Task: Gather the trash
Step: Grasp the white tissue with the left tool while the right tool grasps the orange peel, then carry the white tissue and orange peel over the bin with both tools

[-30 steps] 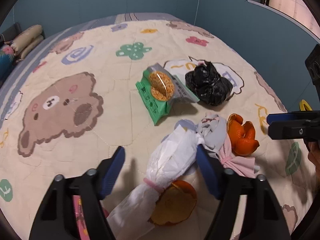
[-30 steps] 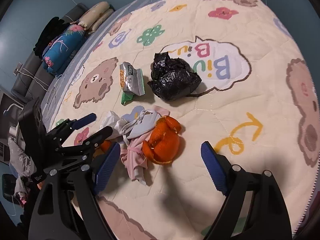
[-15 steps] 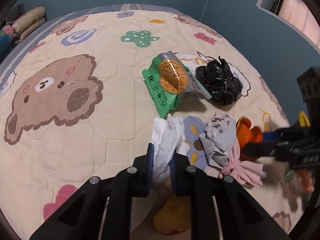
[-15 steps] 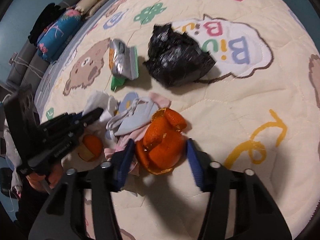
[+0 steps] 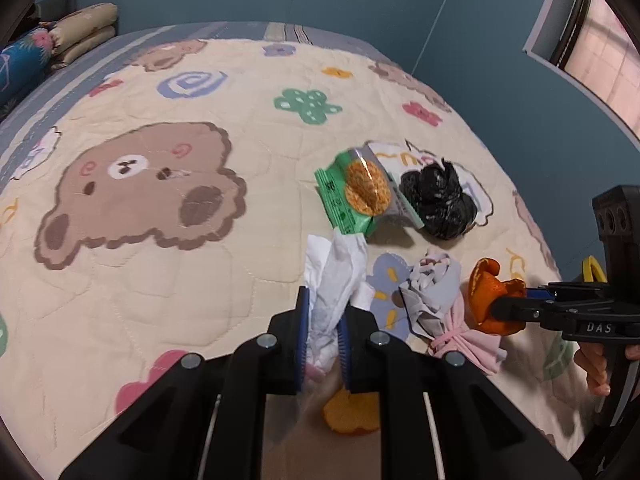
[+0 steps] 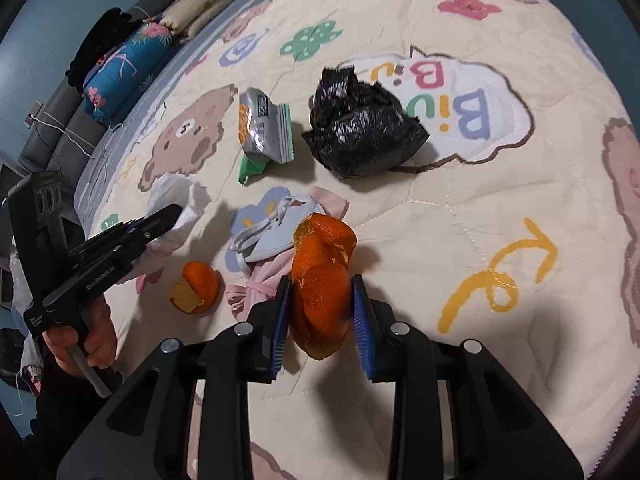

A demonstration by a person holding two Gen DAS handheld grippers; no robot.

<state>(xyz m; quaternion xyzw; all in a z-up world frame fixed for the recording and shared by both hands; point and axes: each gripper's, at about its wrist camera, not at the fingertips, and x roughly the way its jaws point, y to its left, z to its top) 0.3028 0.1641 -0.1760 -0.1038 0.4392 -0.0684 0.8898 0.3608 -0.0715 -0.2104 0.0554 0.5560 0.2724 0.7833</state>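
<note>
My left gripper (image 5: 323,334) is shut on a white crumpled tissue (image 5: 335,280) and holds it above the quilt; it also shows in the right wrist view (image 6: 176,204). My right gripper (image 6: 320,308) is shut on a large orange peel (image 6: 322,276), lifted off the quilt; the peel also shows in the left wrist view (image 5: 486,296). A smaller orange peel (image 6: 196,288) lies on the quilt below the tissue. A black crumpled bag (image 6: 360,132), a green and silver snack wrapper (image 6: 266,128) and a grey and pink cloth bundle (image 6: 272,240) lie nearby.
All lies on a cream quilt with bear and flower prints (image 5: 140,184) covering a bed. Folded bedding and a blue floral bolster (image 6: 124,68) sit at the far end. Blue walls surround the bed; a window (image 5: 600,40) is at the upper right.
Both grippers went from open to shut: the left closed on the tissue and lifted it, the right closed on the large orange peel and raised it off the quilt.
</note>
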